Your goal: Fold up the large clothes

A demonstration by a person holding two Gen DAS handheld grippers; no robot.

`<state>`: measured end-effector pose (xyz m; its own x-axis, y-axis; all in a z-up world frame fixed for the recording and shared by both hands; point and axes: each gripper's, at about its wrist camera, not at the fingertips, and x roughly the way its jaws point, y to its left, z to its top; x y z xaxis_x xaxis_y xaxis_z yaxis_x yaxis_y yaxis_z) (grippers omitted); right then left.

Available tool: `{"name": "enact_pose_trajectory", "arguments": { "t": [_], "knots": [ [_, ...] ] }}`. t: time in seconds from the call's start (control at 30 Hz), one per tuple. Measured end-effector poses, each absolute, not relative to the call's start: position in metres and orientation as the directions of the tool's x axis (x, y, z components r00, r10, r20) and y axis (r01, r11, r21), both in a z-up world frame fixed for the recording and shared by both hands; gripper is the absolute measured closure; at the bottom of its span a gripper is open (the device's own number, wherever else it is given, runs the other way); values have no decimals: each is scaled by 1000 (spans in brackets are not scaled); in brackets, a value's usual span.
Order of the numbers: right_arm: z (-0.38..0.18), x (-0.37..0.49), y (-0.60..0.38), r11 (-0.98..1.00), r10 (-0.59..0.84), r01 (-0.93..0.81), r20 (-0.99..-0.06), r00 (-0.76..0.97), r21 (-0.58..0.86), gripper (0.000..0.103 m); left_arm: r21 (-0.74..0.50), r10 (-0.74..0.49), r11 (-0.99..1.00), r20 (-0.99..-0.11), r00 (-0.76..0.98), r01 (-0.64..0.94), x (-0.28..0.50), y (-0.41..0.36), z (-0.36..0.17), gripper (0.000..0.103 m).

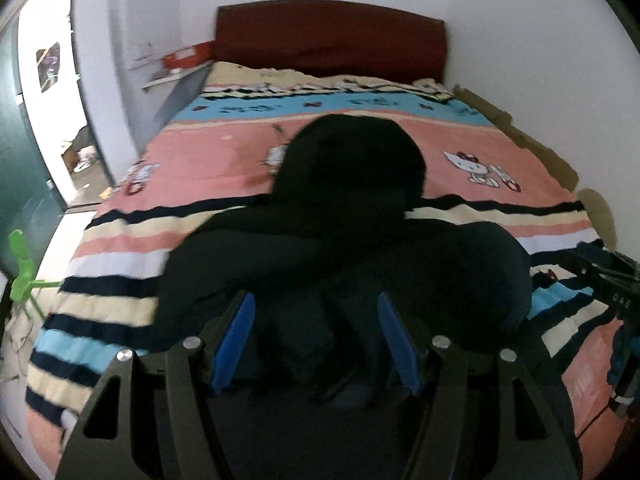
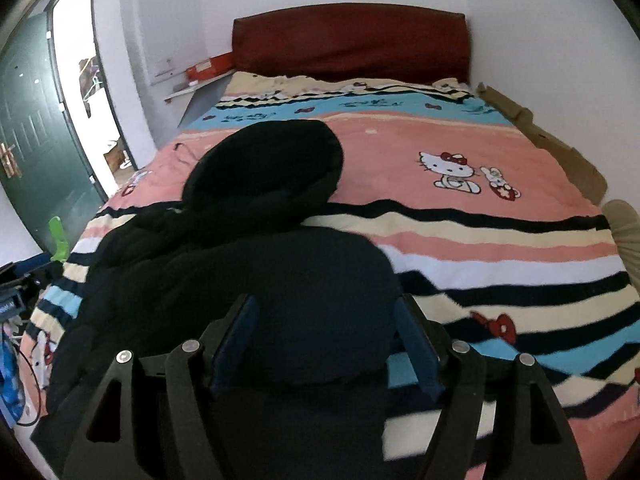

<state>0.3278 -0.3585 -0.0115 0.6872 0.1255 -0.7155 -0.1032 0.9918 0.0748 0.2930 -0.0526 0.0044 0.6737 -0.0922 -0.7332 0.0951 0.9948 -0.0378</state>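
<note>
a large black hooded garment of thick, soft fabric [image 1: 344, 240] lies on the bed's striped pink, blue, cream and black cartoon-cat cover [image 1: 500, 152], toward the near end – its rounded hood [image 2: 272, 164] points at the dark red padded headboard [image 2: 352, 44], its body bunched in uneven folds below. left hand-held gripper [image 1: 316, 340]: jaws stand wide, blue pads apart, black fabric showing in the gap between them; the pads do not appear to press on it, though blur and the dark cloth make contact hard to judge. right hand-held gripper [image 2: 326, 340]: jaws likewise wide, dark blue pads set to either side of a rounded fold of the garment, no clear pinch seen. in the left wrist view the right hand-held gripper's black frame shows at the right edge, over the striped cover just beside the garment. a dark green door [image 2: 36, 152] stands open at the left – a red box [image 2: 210, 67] sits on a ledge by the headboard. a bright green plastic item [image 1: 22, 264] is near the bed's left edge.
</note>
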Motion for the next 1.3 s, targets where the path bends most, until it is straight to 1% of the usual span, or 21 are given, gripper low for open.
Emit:
{"name": "enact_pose_trajectory", "arguments": {
  "t": [0.2,0.4,0.47,0.6,0.7,0.8,0.93,1.1,1.2,1.3],
  "knots": [
    [-43,368,-362,991,122,-121,-726,676,54,32,-4,-82,993,-754,652,121,332,-78,-43,41],
    [-91,395,-359,986,152,-155,-755,638,68,32,61,-38,989,-767,640,131,347,-82,-91,40],
    [-107,398,-358,981,182,-172,-761,623,94,32,79,-29,987,-765,643,139,345,-83,-102,38],
    [-128,398,-362,970,239,-189,-766,596,156,27,109,-17,983,-753,658,150,343,-88,-117,35],
    [-145,397,-367,962,271,-180,-770,577,204,26,97,-32,983,-745,667,154,344,-88,-124,34],
    [-156,400,-367,960,279,-173,-777,565,220,25,86,-40,984,-745,665,155,346,-86,-127,34],
    [-158,402,-360,969,246,-172,-790,561,180,25,92,-34,984,-750,661,154,346,-87,-128,34],
    [-143,398,-352,981,181,-166,-800,571,104,24,120,-14,979,-762,648,162,342,-88,-116,34],
    [-122,387,-348,980,181,-181,-781,598,88,25,144,0,976,-751,660,164,331,-86,-105,34],
    [-101,373,-339,974,208,-206,-752,625,98,25,138,-4,977,-746,666,161,321,-84,-96,34]
  ]
}}
